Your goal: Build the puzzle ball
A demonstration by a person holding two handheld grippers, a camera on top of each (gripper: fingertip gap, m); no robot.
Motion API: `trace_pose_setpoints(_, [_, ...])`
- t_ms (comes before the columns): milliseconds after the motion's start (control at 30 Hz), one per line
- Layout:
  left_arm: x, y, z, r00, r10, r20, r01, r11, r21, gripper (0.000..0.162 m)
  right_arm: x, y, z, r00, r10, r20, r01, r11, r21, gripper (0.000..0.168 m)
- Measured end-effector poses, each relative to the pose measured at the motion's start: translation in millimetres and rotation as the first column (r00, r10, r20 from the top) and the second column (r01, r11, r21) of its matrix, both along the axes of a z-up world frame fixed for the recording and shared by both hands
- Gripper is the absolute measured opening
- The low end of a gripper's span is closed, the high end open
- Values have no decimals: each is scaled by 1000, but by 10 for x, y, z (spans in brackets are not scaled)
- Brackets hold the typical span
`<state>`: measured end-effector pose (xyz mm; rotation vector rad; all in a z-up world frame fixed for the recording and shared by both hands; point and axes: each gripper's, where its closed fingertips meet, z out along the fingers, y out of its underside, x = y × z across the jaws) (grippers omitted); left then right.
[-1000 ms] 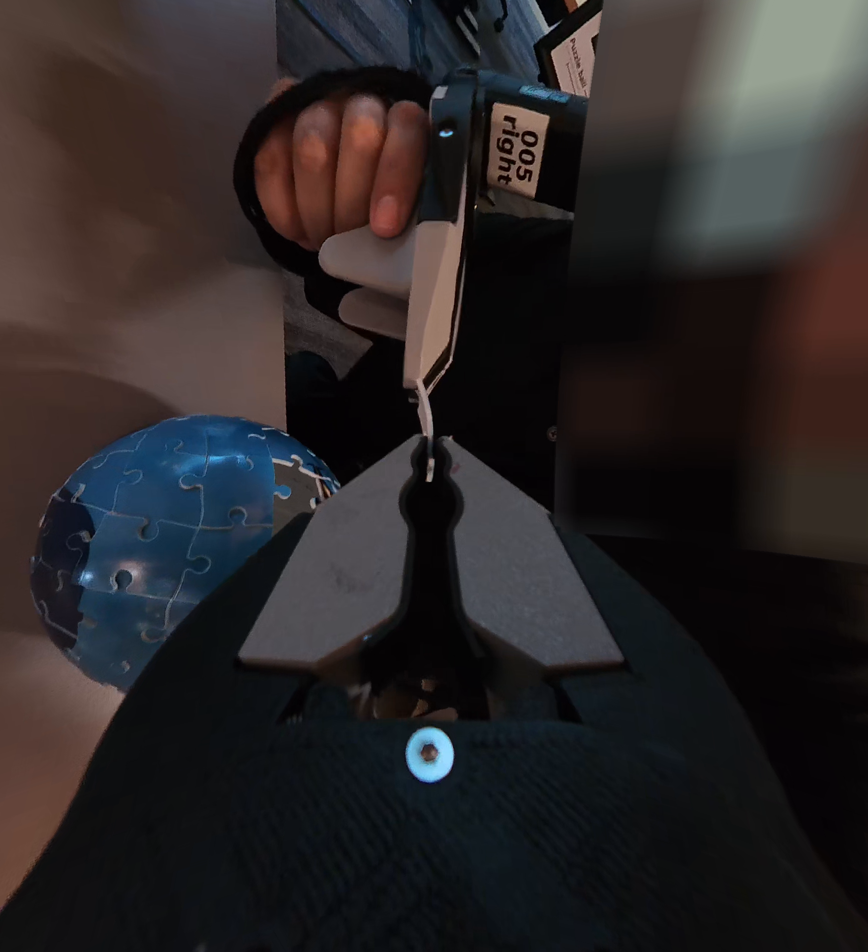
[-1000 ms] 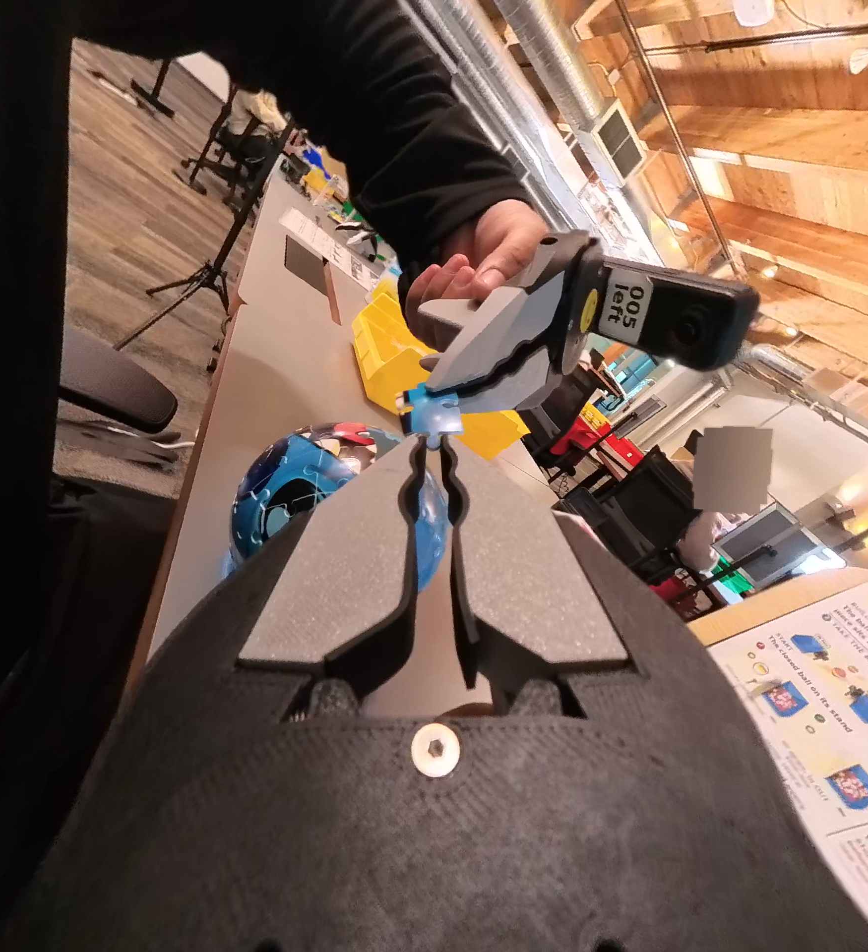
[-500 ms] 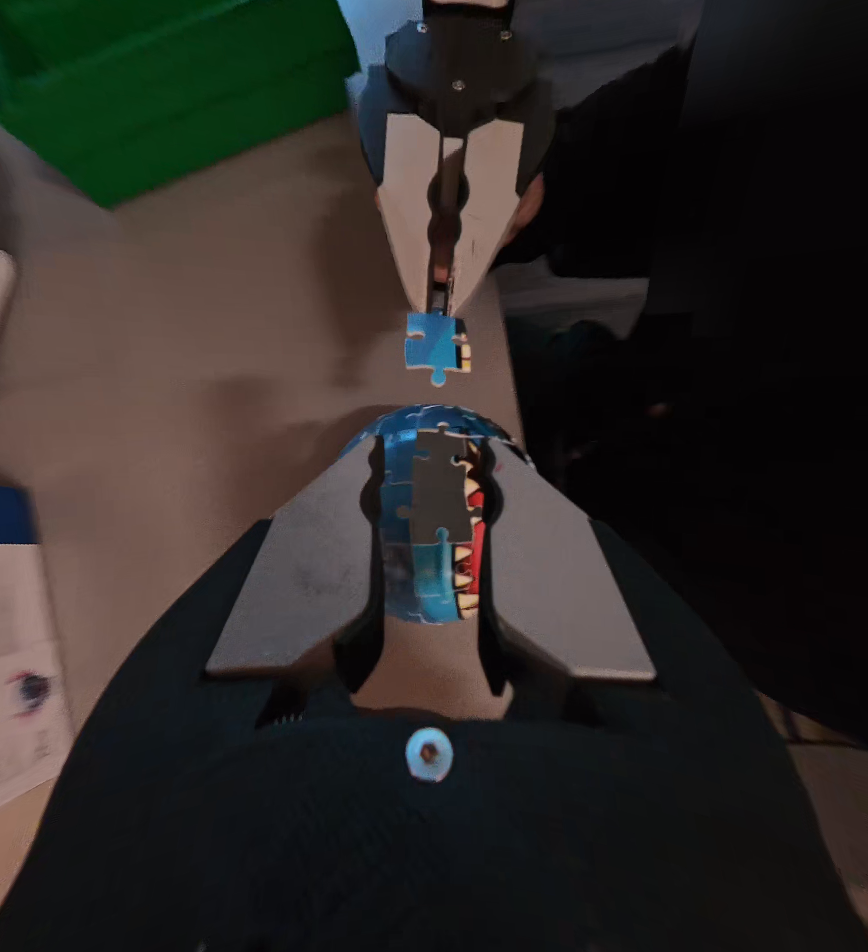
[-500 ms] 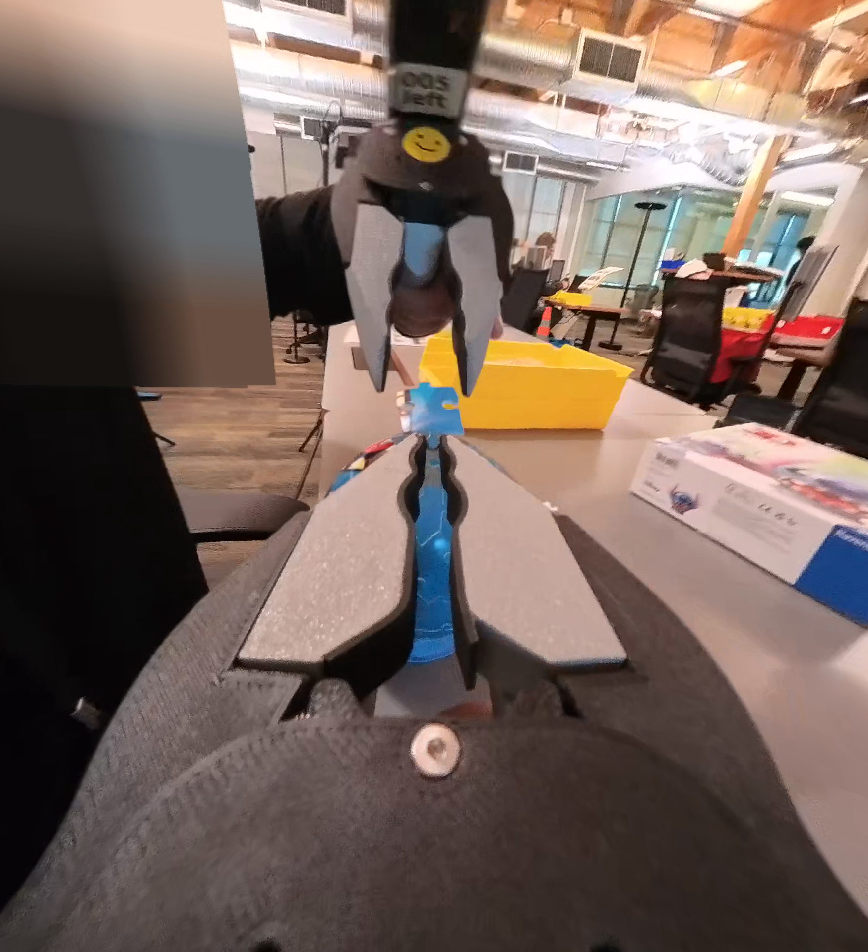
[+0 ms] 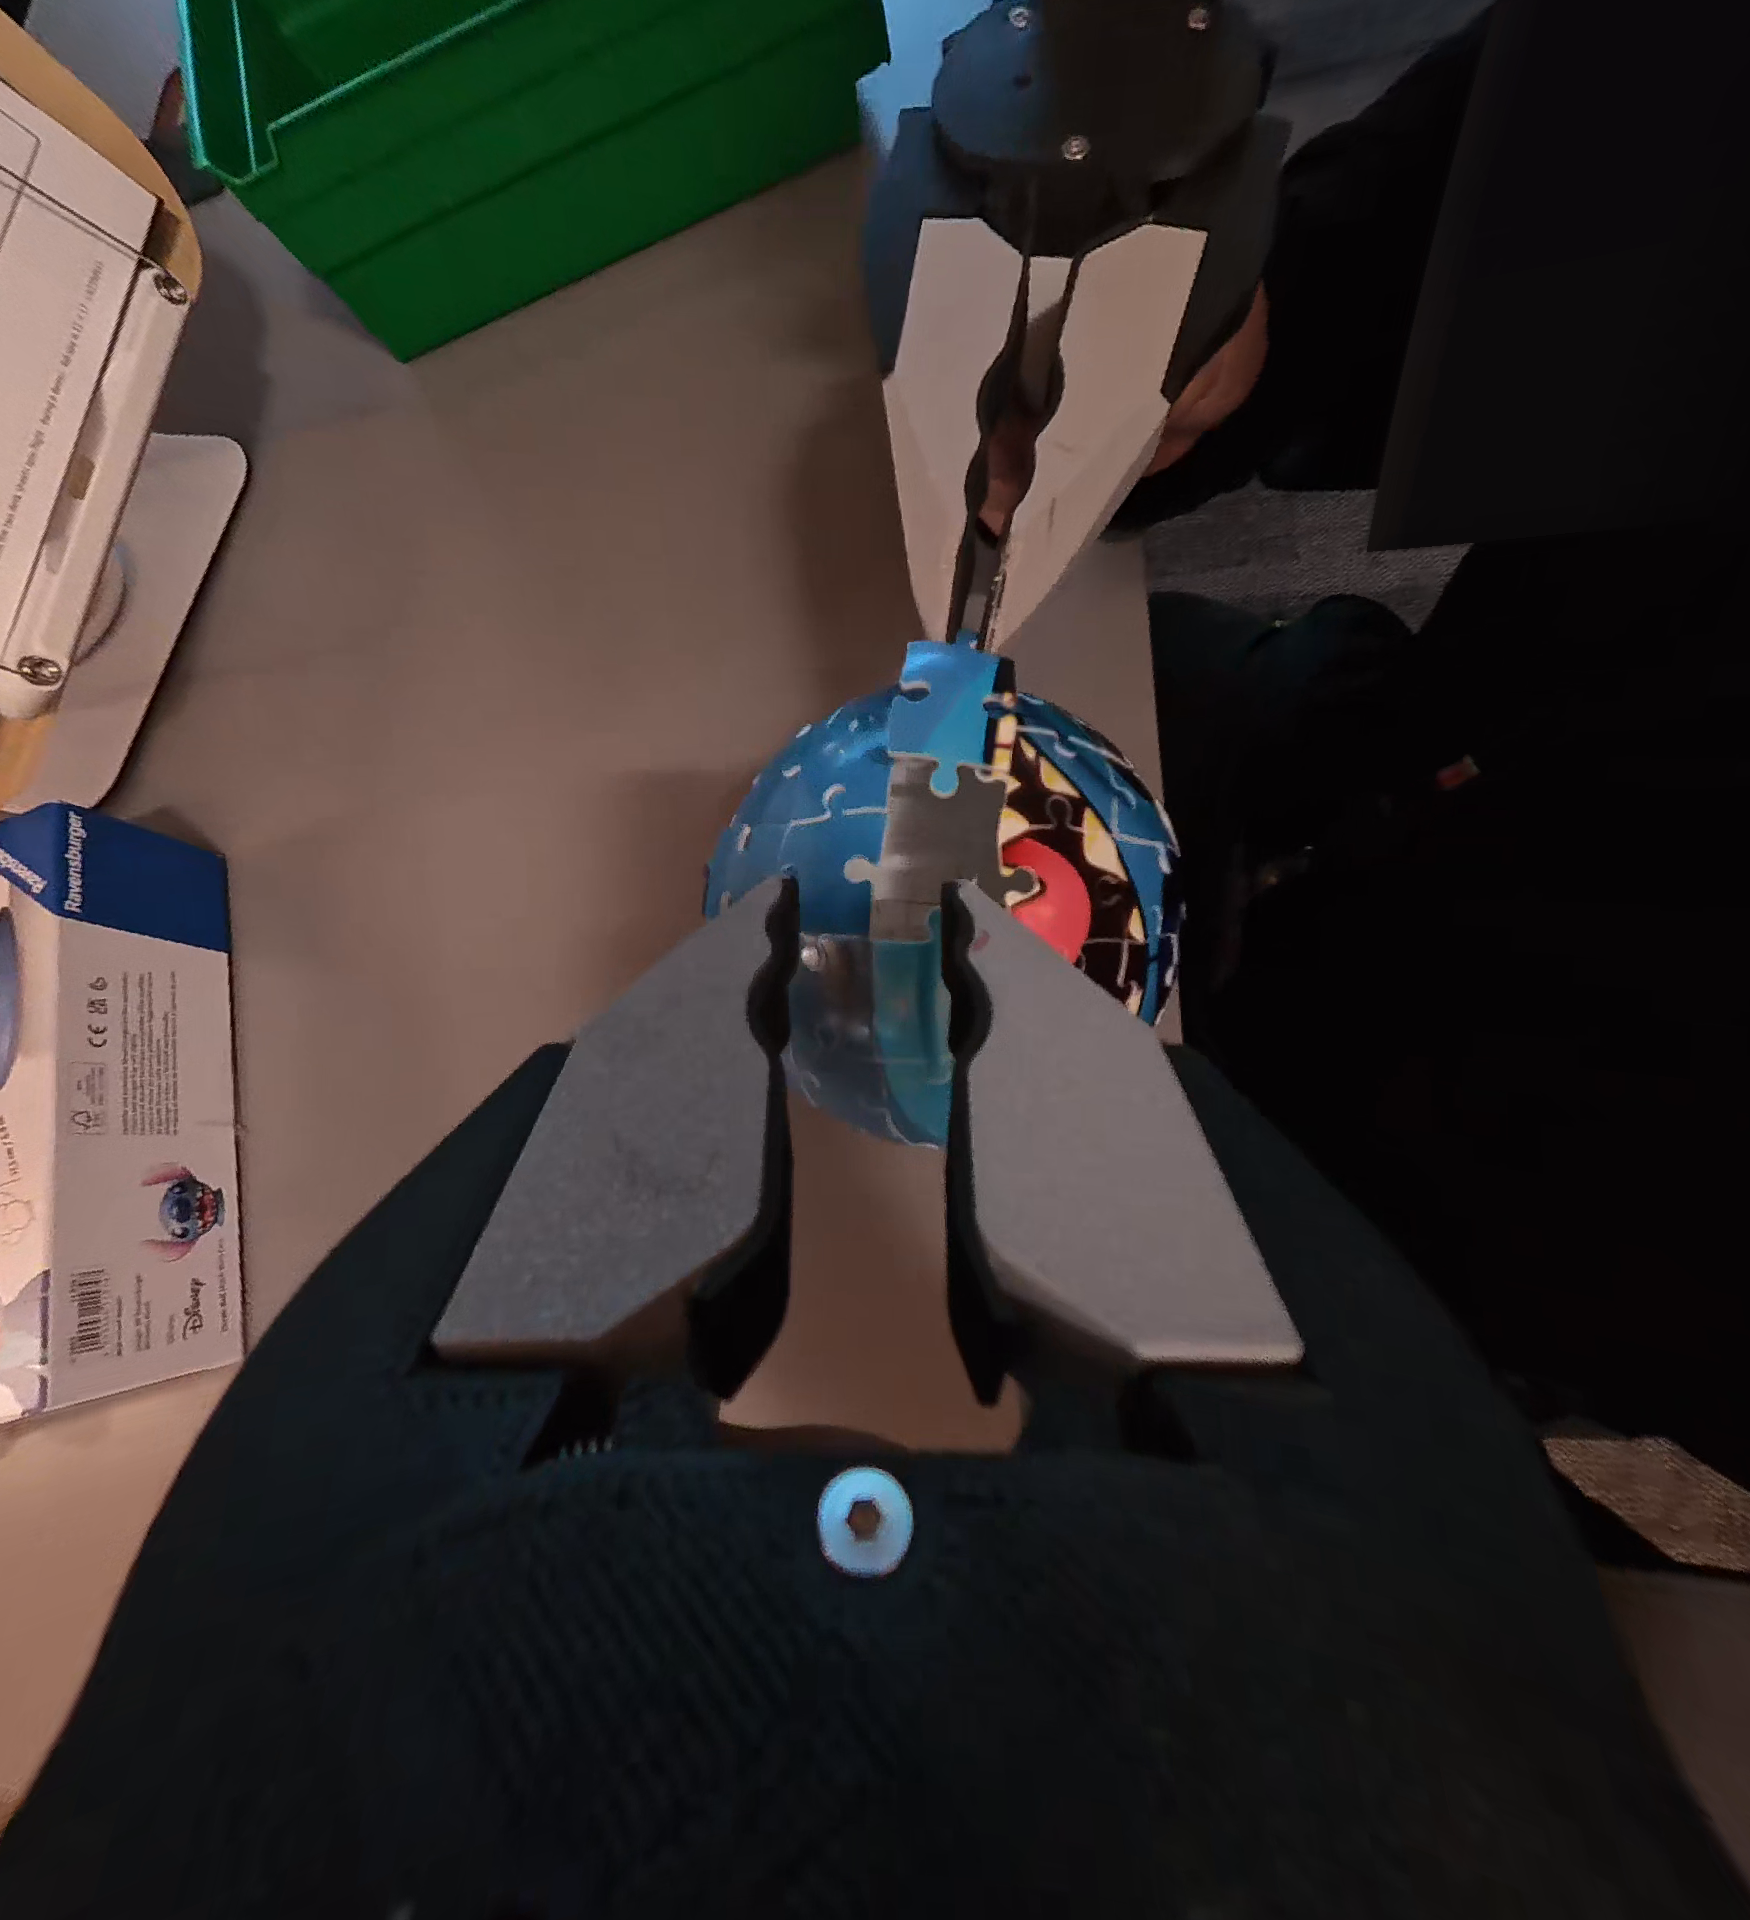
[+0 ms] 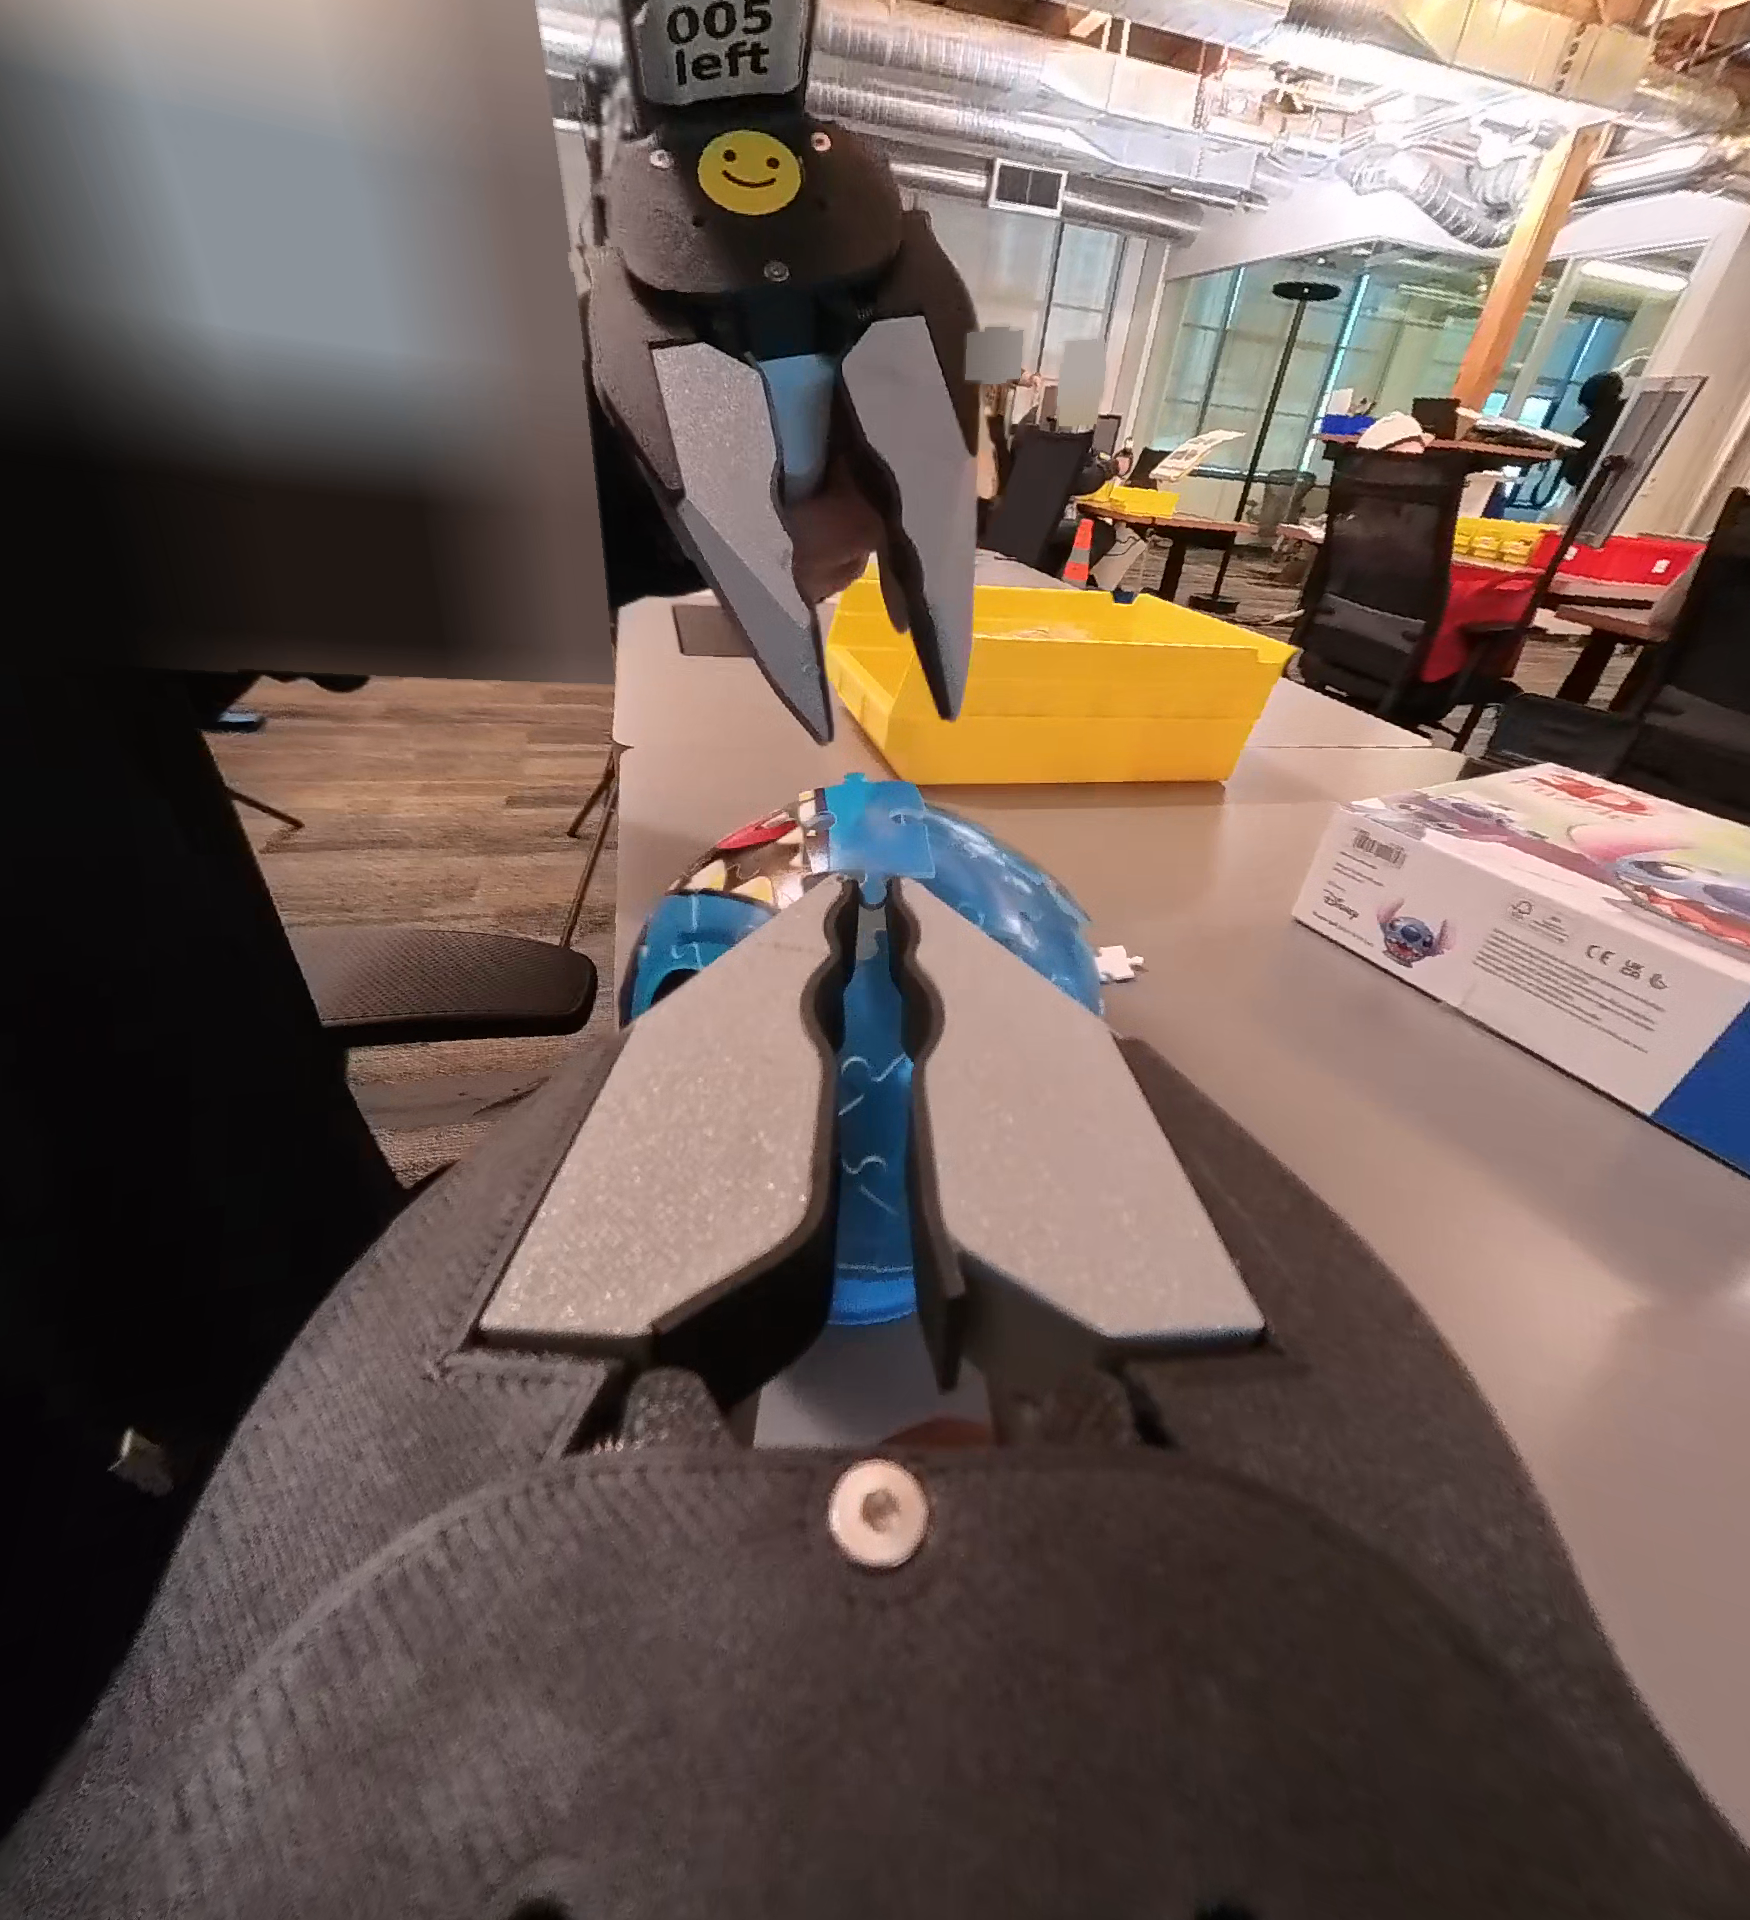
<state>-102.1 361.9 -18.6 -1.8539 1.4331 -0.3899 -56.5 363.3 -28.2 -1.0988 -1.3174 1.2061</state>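
Note:
The puzzle ball [image 5: 809, 821] is blue with a red and yellow mouth picture and sits on the grey table [image 5: 538, 675] near its edge. It has a grey gap [image 5: 928, 831] on top. My right gripper [image 5: 975, 623] is shut on a blue puzzle piece [image 5: 938, 686] and holds it against the ball at the far end of the gap. My left gripper [image 5: 868, 899] is open and empty, just above the near side of the ball. The right wrist view shows the right gripper [image 6: 871, 896], the piece [image 6: 876, 831], the ball [image 6: 1006, 894] and the open left gripper [image 6: 881, 717] above.
A green bin [image 5: 538, 156] stands behind the ball and a yellow bin [image 6: 1058, 686] on the other side. The puzzle box [image 5: 92, 1122] and an instruction board [image 5: 9, 364] lie at the left. A loose white piece [image 6: 1120, 961] lies beside the ball. The table edge [image 5: 1157, 675] is close. My right fingertips sit around 6 cm from my left ones.
A second ago both grippers pinched the piece. The left gripper let go and opened. The right gripper has lowered the piece onto the ball, and both grippers are nearer to it.

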Motion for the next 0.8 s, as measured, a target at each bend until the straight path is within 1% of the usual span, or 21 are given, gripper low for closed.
trace_pose_setpoints(167, [-10,10,-2,999,-11,35,11,1000,5,23,-34,-14,-59,1000,-25,12,25,1000,14,2])
trace_pose_setpoints(800, [50,-3,-46,998,-54,21,54,998,20,23,-55,-31,-79,996,-86,19,82,984,155,2])
